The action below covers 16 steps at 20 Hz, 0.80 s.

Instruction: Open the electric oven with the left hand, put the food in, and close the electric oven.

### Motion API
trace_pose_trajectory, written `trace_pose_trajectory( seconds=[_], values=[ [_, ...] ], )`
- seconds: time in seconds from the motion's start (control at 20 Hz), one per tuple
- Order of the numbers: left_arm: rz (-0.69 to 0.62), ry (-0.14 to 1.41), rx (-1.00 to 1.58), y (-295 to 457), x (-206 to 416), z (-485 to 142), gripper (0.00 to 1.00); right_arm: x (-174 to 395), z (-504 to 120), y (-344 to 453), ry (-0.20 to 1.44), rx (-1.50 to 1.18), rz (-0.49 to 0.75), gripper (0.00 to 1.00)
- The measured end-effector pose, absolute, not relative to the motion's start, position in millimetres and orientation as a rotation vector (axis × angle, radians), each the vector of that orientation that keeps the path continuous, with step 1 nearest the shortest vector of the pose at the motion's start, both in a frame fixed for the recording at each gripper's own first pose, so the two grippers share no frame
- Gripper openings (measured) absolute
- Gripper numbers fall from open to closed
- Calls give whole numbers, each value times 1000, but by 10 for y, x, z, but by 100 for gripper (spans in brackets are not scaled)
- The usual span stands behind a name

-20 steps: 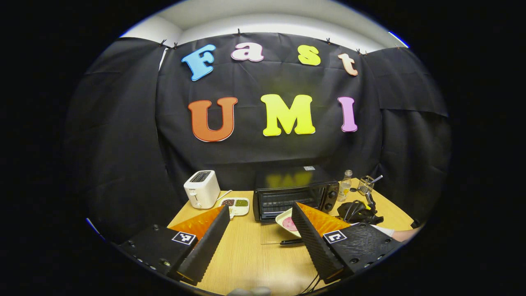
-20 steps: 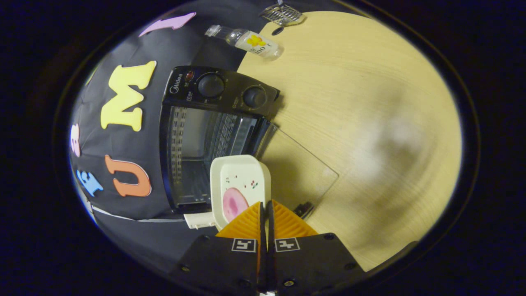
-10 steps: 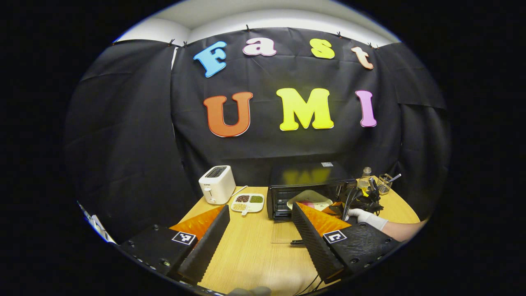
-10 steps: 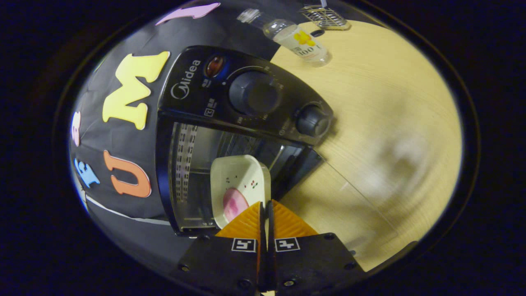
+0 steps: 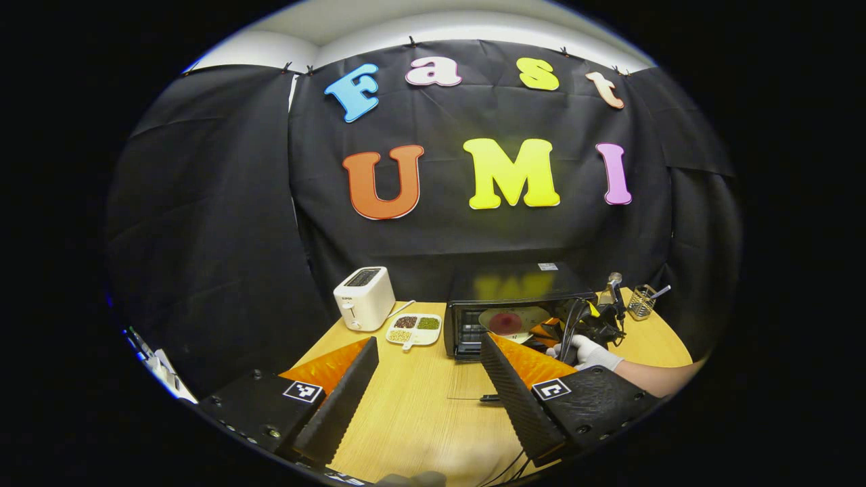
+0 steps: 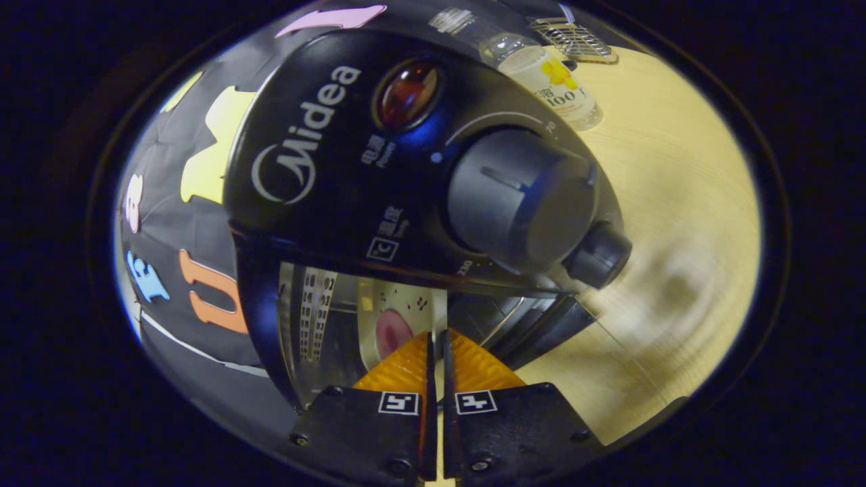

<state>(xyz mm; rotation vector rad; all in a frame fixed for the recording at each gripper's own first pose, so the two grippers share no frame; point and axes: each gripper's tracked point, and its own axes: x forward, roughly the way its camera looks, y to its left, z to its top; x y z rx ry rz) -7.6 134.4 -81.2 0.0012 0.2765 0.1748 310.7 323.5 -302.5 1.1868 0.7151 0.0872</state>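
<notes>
Oven (image 5: 514, 308) sits at 1 o'clock across the table (image 5: 419, 412) in the left gripper view, door down flat toward the viewer so the cavity is open. Right gripper (image 6: 436, 345) has its fingers pressed nearly together on the near rim of the plate (image 6: 399, 318), pink food (image 6: 391, 331) at 12 o'clock from the tips, plate partly inside the cavity. Edge grip keeps the plate level and leaves the rack side free. Left gripper (image 5: 426, 365) hangs back over the table, fingers wide, empty; probably waiting to shut the door. Toaster (image 5: 364, 296) at 11 o'clock.
</notes>
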Motion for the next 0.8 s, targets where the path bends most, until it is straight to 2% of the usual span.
trace_pose_trajectory(
  seconds=[0.15, 0.4, 0.55, 0.6, 0.8],
  values=[
    [171, 274, 1, 1349, -57, -795, 97, 3164, -2947, 3239, 677, 1230, 123, 13],
    [159, 264, 4, 1354, -75, -758, 97, 3071, -2853, 3195, 676, 1208, 138, 16],
    [145, 258, 2, 1348, -114, -740, 97, 3016, -2727, 3163, 643, 1195, 170, 34],
    [140, 253, 0, 1352, -127, -721, 97, 2971, -2699, 3158, 640, 1168, 183, 49],
    [119, 235, -8, 1366, -191, -683, 97, 2755, -2552, 3081, 622, 1107, 196, 61]
  ],
)
